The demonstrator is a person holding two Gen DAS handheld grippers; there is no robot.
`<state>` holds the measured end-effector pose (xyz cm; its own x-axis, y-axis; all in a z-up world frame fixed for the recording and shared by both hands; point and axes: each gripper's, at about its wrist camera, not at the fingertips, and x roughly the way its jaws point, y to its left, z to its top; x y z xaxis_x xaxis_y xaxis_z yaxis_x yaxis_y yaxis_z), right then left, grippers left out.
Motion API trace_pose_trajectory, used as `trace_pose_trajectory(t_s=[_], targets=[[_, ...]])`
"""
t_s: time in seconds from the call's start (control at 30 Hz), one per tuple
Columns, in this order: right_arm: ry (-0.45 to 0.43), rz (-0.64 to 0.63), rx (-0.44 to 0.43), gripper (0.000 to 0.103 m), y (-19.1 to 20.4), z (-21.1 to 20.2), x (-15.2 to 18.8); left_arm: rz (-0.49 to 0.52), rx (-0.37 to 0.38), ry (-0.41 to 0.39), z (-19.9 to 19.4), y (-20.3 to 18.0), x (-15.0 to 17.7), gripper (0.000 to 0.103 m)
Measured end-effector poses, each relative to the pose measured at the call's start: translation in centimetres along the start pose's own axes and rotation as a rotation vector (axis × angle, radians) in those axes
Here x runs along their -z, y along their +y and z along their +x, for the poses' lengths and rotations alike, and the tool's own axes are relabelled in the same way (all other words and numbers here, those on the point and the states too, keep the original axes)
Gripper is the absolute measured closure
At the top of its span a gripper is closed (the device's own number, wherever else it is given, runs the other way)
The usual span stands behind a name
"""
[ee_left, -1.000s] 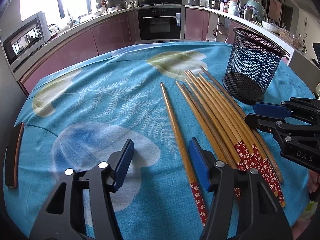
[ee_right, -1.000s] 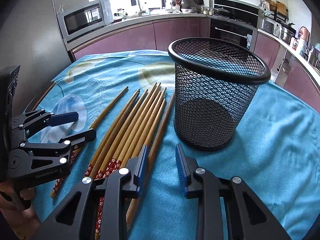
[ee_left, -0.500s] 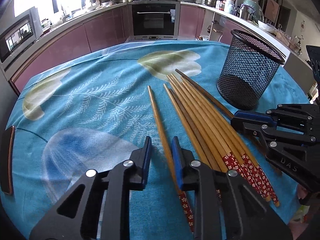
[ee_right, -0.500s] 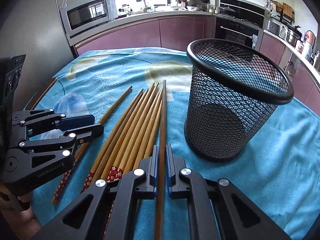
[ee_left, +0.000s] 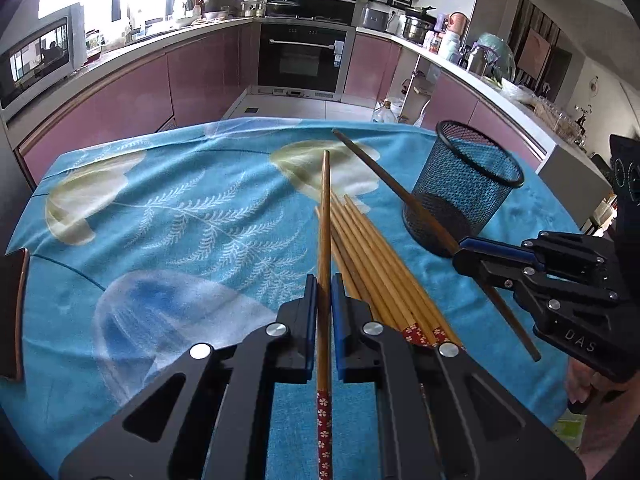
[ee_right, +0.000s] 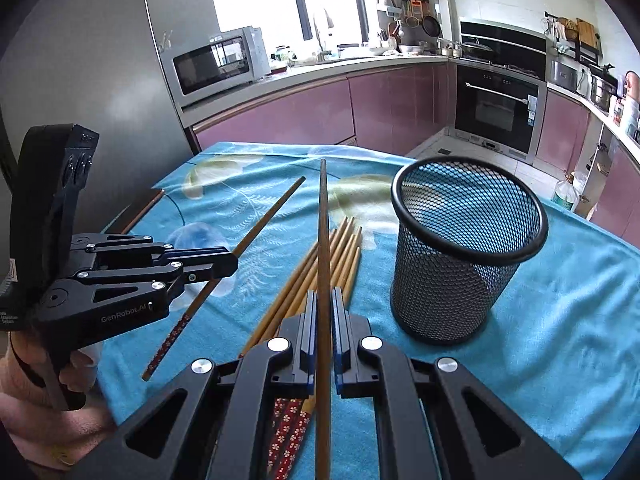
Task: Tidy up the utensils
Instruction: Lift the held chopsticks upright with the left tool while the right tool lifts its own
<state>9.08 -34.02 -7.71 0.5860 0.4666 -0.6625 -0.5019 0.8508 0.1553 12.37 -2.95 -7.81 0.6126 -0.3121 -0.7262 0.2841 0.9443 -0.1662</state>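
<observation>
I had the blue leaf-print tablecloth (ee_left: 168, 216) spread under everything, and I took the black mesh cup (ee_right: 466, 252) as my landmark: it stood upright on the cloth with nothing visible inside it. Just to the left of the cup lay the bundle of bamboo chopsticks (ee_right: 340, 252), side by side, their red flowered ends toward me.

My right gripper (ee_right: 325, 322) sat left of the cup and nearer to me, its fingers drawn in almost fully – clamped on the dark chopstick (ee_right: 323, 240), which rose clear of the bundle and pointed away past the cup's left side. In the left wrist view that same stick (ee_left: 394, 188) crossed in front of the cup's left wall.

My left gripper (ee_left: 324, 312) was farther left of the cup, beyond the bundle, its fingers likewise nearly closed on the light chopstick (ee_left: 326, 216) – raised off the cloth, flowered end (ee_left: 323, 424) trailing back under the camera. From the right wrist view, it (ee_right: 264, 222) slanted up out of the left gripper (ee_right: 230, 262), well apart from the cup.
</observation>
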Motion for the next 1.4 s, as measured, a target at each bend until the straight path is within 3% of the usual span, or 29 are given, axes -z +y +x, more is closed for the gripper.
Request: trace_pose_trajectory(t_s=[0.3, 0.67, 1.0, 1.3, 1.37, 1.4], targets=[[-0.050, -0.036, -0.133, 0.097, 1.5, -1.5, -0.5, -0.004, 0.117, -0.063, -3.5, -1.4, -1.4, 0.095], [-0.012, 0.008, -0.231, 0.097, 0.9, -0.7, 0.7, 0.004, 0.112, -0.036, -2.5, -1.6, -0.7, 0.095], [0.167, -0.077, -0.028, 0.096, 0.8, 2.7, 2.4, -0.019, 0.088, 0.000, -0.8, -0.2, -0.5, 0.095], [0.199, -0.121, 0.007, 0.085, 1.6, 4.6, 1.4, -0.028, 0.006, 0.101, 3.3, 2.0, 1.0, 0.095], [0.204, -0.122, 0.005, 0.088, 1.5, 4.8, 1.1, -0.022, 0.004, 0.120, 3.9, 2.2, 1.1, 0.095], [0.202, -0.121, 0.004, 0.098, 1.4, 4.8, 1.1, -0.021, -0.002, 0.125, 4.2, 2.3, 1.2, 0.095]])
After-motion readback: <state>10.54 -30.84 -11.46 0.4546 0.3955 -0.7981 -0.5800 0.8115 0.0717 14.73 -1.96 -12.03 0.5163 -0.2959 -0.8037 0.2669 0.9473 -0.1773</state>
